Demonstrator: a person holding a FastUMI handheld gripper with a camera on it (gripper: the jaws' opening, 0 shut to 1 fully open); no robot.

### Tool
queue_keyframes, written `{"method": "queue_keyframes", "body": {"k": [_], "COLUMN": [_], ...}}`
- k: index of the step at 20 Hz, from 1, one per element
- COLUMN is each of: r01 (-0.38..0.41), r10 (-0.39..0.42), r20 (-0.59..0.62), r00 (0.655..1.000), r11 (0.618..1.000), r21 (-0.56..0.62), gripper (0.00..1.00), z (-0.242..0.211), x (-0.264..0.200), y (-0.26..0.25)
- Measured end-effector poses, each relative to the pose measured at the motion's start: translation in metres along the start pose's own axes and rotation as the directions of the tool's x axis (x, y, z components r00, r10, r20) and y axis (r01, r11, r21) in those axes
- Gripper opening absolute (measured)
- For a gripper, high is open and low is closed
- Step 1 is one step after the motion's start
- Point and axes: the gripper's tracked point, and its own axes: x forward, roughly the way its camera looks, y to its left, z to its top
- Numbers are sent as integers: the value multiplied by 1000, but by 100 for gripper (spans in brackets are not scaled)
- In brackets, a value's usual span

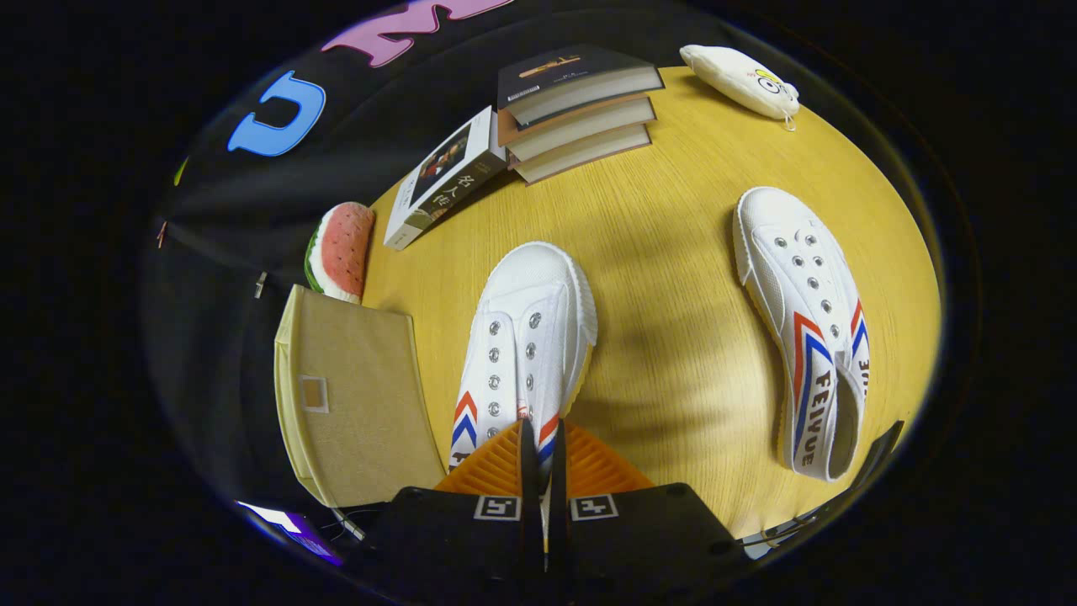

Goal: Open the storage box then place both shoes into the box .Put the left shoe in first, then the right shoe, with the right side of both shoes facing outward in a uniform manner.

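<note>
My gripper (543, 438) is shut on the side wall at the heel opening of a white canvas shoe (526, 328) with red and blue chevrons. Its toe points away from me over the yellow wooden table (673, 210). A broad soft shadow lies on the table to its right. The second white shoe (803, 320) lies apart on the table to the right, tipped so its opening faces me. The beige fabric storage box (353, 396) stands just left of the held shoe, a small label window on the face toward me. I cannot tell whether its lid is open.
A stack of three books (576, 109) and a leaning book (442, 177) stand at the table's far side. A watermelon-slice toy (341, 248) sits behind the box. A white pouch (740, 80) lies at the far right corner.
</note>
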Motion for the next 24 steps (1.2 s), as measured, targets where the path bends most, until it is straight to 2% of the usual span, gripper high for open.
{"method": "queue_keyframes", "body": {"k": [8, 13, 20, 24], "r01": [-78, -133, -221, -236], "r10": [83, 147, 235, 245], "r20": [107, 134, 73, 17], "r00": [991, 980, 969, 969], "r11": [996, 985, 963, 949], "r21": [-51, -114, -154, -209], "gripper": [7, 7, 7, 7], "z": [21, 30, 8, -10], "x": [-65, -89, -71, -54], "y": [83, 149, 239, 280]}}
